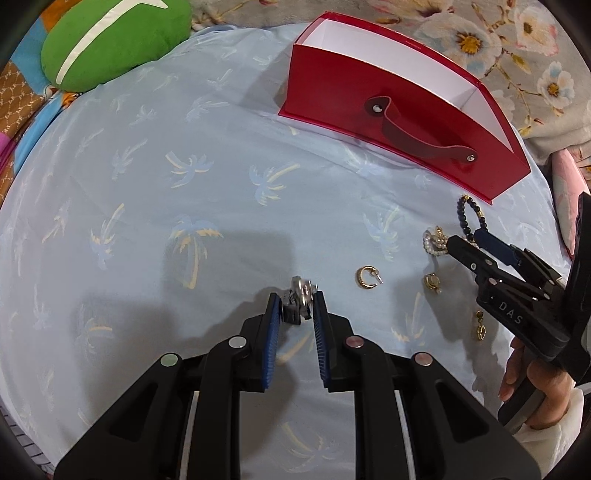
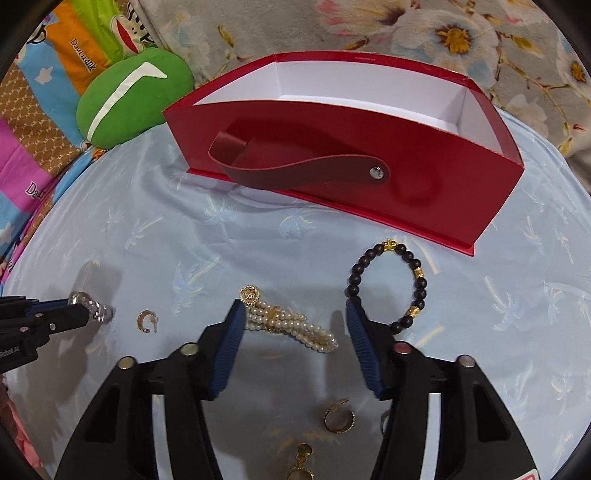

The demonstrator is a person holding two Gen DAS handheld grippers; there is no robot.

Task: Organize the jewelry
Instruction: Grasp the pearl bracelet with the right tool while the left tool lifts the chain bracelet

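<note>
My left gripper (image 1: 297, 300) is shut on a silver link bracelet (image 1: 302, 295) just above the pale blue palm-print cloth (image 1: 184, 177). From the right wrist view that bracelet (image 2: 92, 308) shows at the far left. My right gripper (image 2: 295, 308) is open, low over the cloth, with a pearl bracelet (image 2: 291, 325) lying between its fingers. Its left fingertip (image 2: 238, 314) is close beside the bracelet's gold charm. A black bead bracelet (image 2: 421, 280) lies by the right finger. The red open box (image 2: 461, 192) with a strap handle stands behind.
Loose on the cloth lie a gold hoop earring (image 1: 359, 277), a second gold hoop (image 2: 339, 417) and a gold drop earring (image 2: 303, 458). A green cushion (image 1: 110, 40) sits at the back left. A floral blanket (image 2: 406, 29) lies behind the box. A person's hand (image 1: 535, 384) holds the right gripper (image 1: 461, 240).
</note>
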